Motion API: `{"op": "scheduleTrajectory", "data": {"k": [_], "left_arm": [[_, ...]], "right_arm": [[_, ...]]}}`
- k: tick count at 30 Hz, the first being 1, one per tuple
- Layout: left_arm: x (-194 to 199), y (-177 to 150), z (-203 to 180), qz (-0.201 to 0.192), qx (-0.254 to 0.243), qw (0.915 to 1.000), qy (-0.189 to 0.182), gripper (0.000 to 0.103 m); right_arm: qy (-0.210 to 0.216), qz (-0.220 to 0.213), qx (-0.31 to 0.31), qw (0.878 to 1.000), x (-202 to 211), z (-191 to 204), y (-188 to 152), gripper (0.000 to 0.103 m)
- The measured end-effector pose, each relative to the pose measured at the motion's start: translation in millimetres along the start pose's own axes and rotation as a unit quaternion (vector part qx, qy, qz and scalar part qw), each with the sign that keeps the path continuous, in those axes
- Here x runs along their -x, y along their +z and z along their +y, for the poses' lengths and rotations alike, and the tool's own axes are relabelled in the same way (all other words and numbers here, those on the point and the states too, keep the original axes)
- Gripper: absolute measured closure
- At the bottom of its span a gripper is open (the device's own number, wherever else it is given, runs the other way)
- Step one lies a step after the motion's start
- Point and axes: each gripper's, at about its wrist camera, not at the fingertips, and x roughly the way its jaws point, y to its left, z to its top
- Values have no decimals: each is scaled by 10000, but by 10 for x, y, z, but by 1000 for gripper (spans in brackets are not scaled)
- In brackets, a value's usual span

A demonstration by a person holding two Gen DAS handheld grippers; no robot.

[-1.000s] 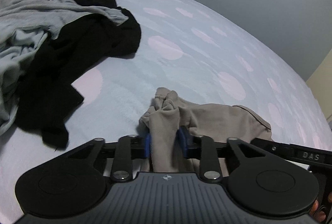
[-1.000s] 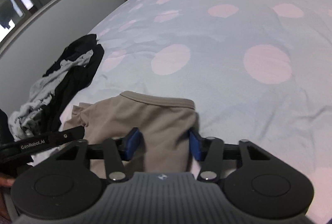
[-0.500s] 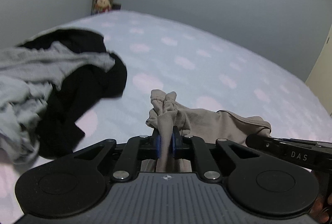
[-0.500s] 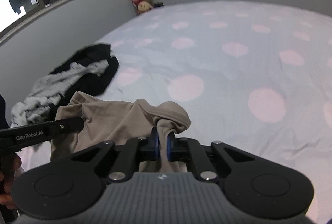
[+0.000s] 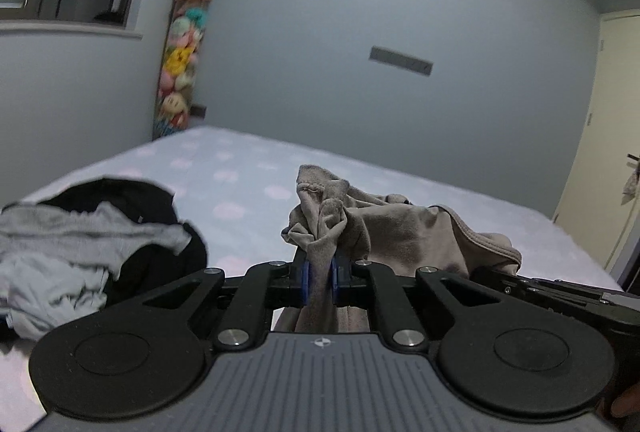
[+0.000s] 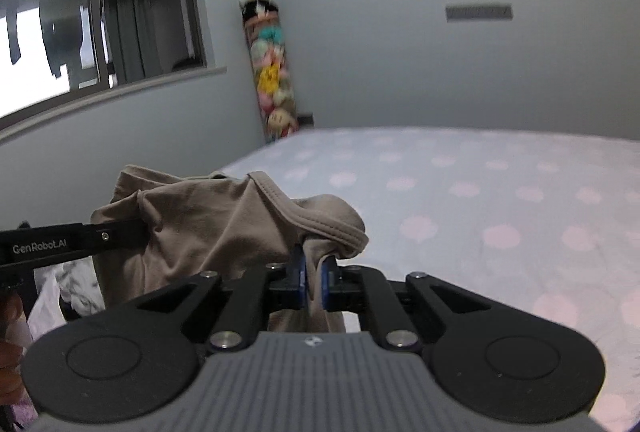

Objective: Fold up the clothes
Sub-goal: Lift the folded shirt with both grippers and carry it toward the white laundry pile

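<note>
While its blue pads press together on a bunched fold of cloth, the left gripper is clamped on one end of the tan garment, which rises in a crumpled knot above the jaws and hangs below them. From there the tan cloth stretches to the right in the left wrist view, toward the black body of the other tool at the frame's edge. The right gripper is likewise closed tight on the same garment, pinching a narrow fold just under its stitched hem, which curls over the jaws. The garment spans between the two grippers and is held up off the bed, sagging in loose folds between the pinch points.

Beyond the held garment lies the bed, covered in a pale sheet with pink dots. On it, to the left in the left wrist view, sits a heap of clothes: grey pieces tangled over black ones, well apart from the tan garment. Past the far corner of the bed, a tall column of stuffed toys stands against the grey wall, topped by a panda. A window is set in the wall to the left, and a pale door shows at the right edge of the left wrist view.
</note>
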Motion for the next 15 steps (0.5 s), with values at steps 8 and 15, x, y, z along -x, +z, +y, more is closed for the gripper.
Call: {"op": "scheduleTrajectory", "data": {"k": [8,15], "left_arm": [[299,251,-619,-443,-267,9970,-582,95],[490,414,-1225,-658,-508,9871,-1369,95]], "right_arm": [[-321,-588,-23,9978,671,-328,382,95],[-809,-910,225,9923,1359,-716,647,95]]}}
